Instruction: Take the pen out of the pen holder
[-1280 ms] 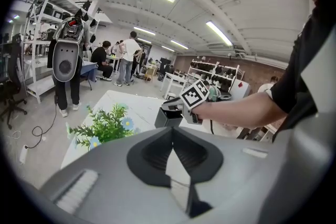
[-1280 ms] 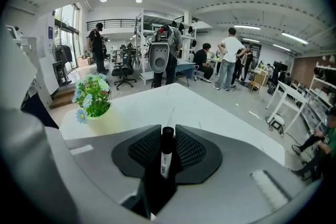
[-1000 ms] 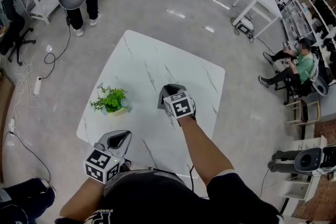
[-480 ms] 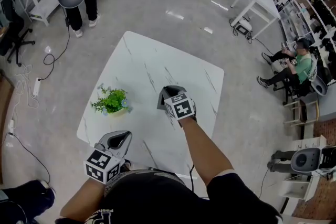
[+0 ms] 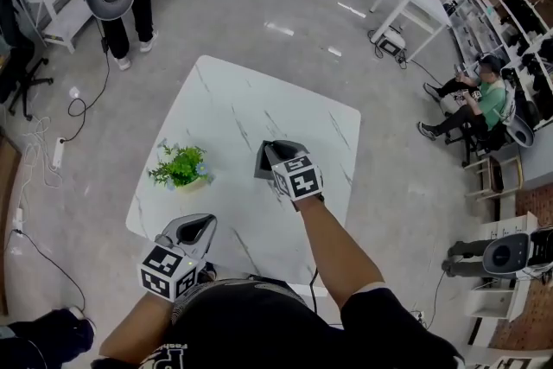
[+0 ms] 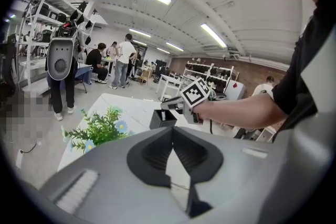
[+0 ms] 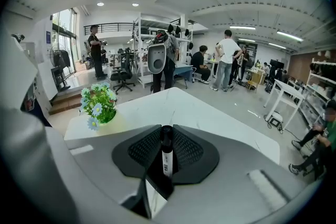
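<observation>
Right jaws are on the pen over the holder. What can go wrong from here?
1. Nothing steadies the pen holder. The left gripper is shut and empty by the near edge of the table, so the holder may lift or tip with the pen.
2. The right gripper clamps the upright pen on a short stretch near its top, so a sideways pull might swivel it or let it slip.

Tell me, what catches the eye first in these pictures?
A black marker pen stands clamped between the right gripper's dark fingers, above a black square pen holder on the white marble-patterned table. Near the table's left edge sits a small green plant with blue flowers.
</observation>
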The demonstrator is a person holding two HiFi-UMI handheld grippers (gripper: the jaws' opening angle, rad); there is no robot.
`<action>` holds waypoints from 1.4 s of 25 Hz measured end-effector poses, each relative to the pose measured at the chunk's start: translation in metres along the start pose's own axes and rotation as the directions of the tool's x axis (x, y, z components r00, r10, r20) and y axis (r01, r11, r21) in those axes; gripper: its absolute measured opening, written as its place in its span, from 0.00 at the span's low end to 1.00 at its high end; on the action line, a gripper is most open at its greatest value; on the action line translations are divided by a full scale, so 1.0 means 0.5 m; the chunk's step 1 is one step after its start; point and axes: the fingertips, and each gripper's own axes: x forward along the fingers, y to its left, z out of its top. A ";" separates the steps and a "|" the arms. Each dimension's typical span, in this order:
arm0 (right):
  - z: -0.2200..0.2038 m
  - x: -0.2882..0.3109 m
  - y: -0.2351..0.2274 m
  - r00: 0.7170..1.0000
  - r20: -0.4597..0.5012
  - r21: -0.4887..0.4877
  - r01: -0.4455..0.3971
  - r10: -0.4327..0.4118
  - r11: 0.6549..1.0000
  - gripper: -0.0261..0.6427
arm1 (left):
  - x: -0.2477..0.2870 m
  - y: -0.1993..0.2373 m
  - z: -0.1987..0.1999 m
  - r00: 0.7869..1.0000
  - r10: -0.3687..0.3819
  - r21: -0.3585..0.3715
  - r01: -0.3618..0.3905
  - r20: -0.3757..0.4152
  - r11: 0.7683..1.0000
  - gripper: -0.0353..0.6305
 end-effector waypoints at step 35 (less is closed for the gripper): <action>0.151 -0.300 0.040 0.947 0.320 0.070 0.002 -0.024 0.998 0.14 | 0.029 -0.041 0.065 0.994 -0.092 0.122 0.085 0.054 0.989 0.14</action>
